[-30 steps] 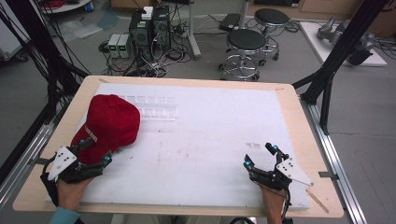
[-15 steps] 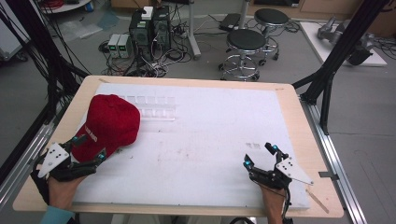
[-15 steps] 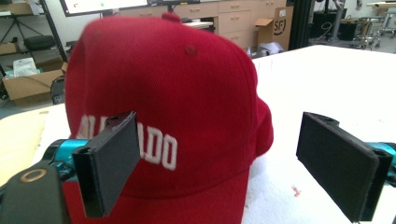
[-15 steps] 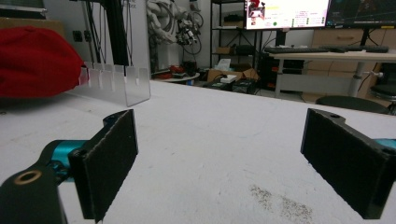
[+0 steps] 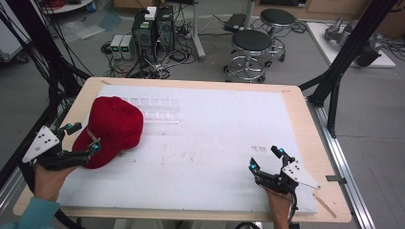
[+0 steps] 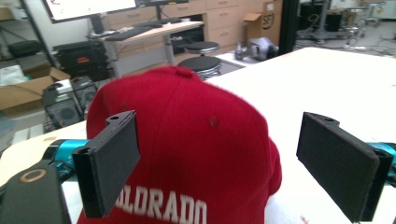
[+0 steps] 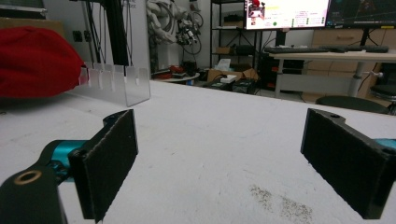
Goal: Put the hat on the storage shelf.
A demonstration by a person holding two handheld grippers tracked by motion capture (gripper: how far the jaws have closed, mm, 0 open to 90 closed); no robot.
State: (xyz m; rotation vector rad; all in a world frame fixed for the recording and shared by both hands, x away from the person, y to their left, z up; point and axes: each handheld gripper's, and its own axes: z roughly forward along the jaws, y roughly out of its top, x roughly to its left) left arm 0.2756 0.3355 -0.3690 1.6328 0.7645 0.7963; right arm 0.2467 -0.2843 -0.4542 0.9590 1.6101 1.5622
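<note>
Since the earlier frame our left tool [image 5: 81,138] has slid back toward 7 o'clock, off the red cap [image 5: 113,129], jaws now spread wide with the cap's brim edge just ahead between them. In the left gripper view the cap [image 6: 196,149] sits close in front, "COLORADO" lettering facing us. Cap lies at 9 o'clock on the white worktop [image 5: 215,143]. A clear acrylic rack [image 5: 157,109] stands just beside it toward 12, crowding that side. Our right tool [image 5: 265,158] rests at 5 o'clock, jaws released, gripping nothing, well apart from the cap.
</note>
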